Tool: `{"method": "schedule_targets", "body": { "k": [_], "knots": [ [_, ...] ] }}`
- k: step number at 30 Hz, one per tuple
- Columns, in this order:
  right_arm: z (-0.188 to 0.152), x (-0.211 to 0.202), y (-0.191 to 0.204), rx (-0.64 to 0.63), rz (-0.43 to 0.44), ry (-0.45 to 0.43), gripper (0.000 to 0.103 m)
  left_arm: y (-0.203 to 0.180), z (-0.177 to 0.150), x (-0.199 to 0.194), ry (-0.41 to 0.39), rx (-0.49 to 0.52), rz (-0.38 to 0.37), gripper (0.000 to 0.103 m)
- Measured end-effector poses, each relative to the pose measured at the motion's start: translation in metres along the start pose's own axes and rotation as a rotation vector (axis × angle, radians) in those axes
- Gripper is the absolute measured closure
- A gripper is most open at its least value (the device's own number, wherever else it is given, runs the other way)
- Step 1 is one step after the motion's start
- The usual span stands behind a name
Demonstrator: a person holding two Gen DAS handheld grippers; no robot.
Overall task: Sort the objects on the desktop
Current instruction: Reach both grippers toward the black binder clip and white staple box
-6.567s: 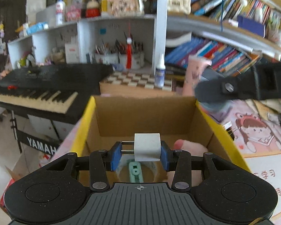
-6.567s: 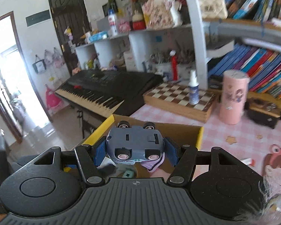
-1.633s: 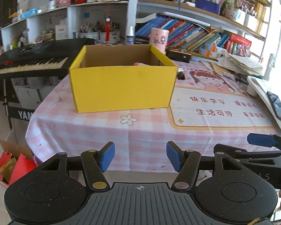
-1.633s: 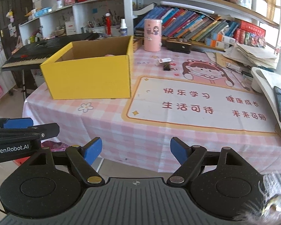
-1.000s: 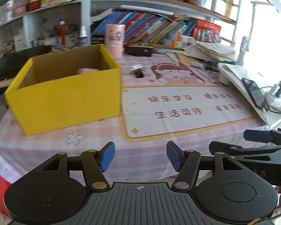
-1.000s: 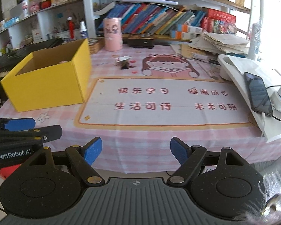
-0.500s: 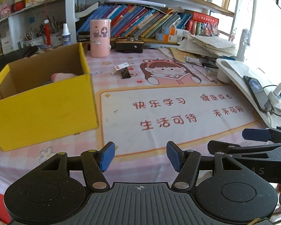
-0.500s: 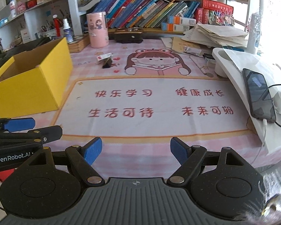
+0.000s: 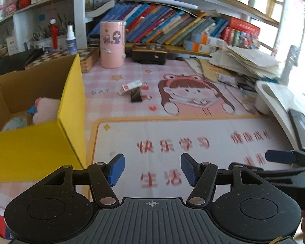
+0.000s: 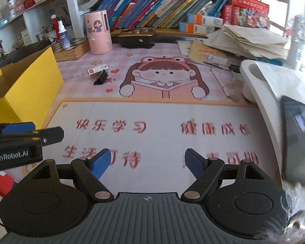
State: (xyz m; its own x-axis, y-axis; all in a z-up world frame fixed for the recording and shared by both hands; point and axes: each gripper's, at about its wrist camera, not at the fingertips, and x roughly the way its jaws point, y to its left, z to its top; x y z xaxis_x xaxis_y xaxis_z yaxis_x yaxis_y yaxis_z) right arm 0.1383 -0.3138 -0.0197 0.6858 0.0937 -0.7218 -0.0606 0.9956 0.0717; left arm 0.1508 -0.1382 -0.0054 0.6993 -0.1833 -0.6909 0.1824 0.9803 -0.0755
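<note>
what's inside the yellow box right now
The left wrist view looks into the yellow box: a pink soft thing, a pale round thing beside it and a bit of blue between them. The near wall hides the rest of the floor.

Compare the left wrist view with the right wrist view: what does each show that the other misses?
Only the left wrist view looks into the yellow box, showing a pink soft item inside. Only the right wrist view shows the whole phone on the white tray. Both share the small red-and-white box and black binder clip on the mat, the pink canister, and both open, empty grippers: left gripper, right gripper.
</note>
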Motion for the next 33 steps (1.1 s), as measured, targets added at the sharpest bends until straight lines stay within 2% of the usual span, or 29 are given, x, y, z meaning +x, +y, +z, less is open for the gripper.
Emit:
{"method": "schedule_targets", "body": {
  "k": [13,15,20,24,28,33],
  "knots": [
    [0.051,0.043,-0.038,-0.070,0.110,-0.025,0.027,-0.011,0.049,0.043,-0.061,-0.112,0.139,0.043],
    [0.058,0.050,-0.041,-0.092,0.138,-0.034,0.029,-0.012,0.056,0.046,-0.074,-0.126,0.153,0.043],
    [0.080,0.072,-0.042,-0.102,0.206,-0.053,0.042,-0.013,0.068,0.047,-0.090,-0.135,0.193,0.043],
    [0.097,0.089,-0.036,-0.131,0.276,-0.088,0.043,-0.010,0.076,0.049,-0.093,-0.144,0.230,0.043],
    [0.111,0.109,-0.021,-0.241,0.392,-0.109,0.043,-0.003,0.084,0.050,-0.093,-0.175,0.249,0.043],
    [0.126,0.136,0.008,-0.497,0.512,-0.145,0.043,0.003,0.093,0.050,-0.100,-0.194,0.271,0.042]
  ]
}}
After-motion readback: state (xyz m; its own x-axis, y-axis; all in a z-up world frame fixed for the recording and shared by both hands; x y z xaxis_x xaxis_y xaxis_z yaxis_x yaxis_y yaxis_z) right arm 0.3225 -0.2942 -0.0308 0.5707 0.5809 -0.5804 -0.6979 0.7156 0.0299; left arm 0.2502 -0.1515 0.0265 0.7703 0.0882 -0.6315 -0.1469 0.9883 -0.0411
